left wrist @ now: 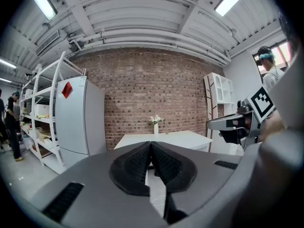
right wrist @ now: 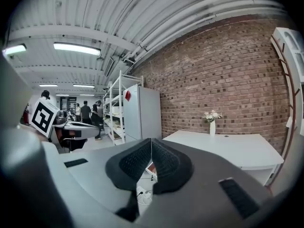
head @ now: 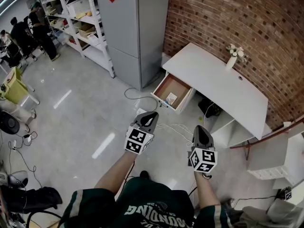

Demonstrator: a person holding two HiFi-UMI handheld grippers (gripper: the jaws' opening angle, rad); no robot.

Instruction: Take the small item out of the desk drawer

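The white desk [head: 223,80] stands against the brick wall, and its wooden drawer [head: 160,85] is pulled out toward me. A small pale item [head: 171,98] lies on the drawer's floor. Both grippers are held in the air short of the drawer, pointing toward it. My left gripper [head: 153,114] is shut with nothing in it, its pads meeting in the left gripper view [left wrist: 151,144]. My right gripper [head: 198,127] sits to its right, also shut and empty [right wrist: 151,140]. The desk [left wrist: 166,137] shows ahead in both gripper views.
A white vase of flowers [head: 232,58] stands at the desk's back edge. A grey cabinet [head: 135,27] and shelves [head: 80,18] stand left of the desk. Cables [head: 168,126] trail on the floor below the drawer. A white shelf unit [head: 275,160] is at right. People [head: 40,30] stand far left.
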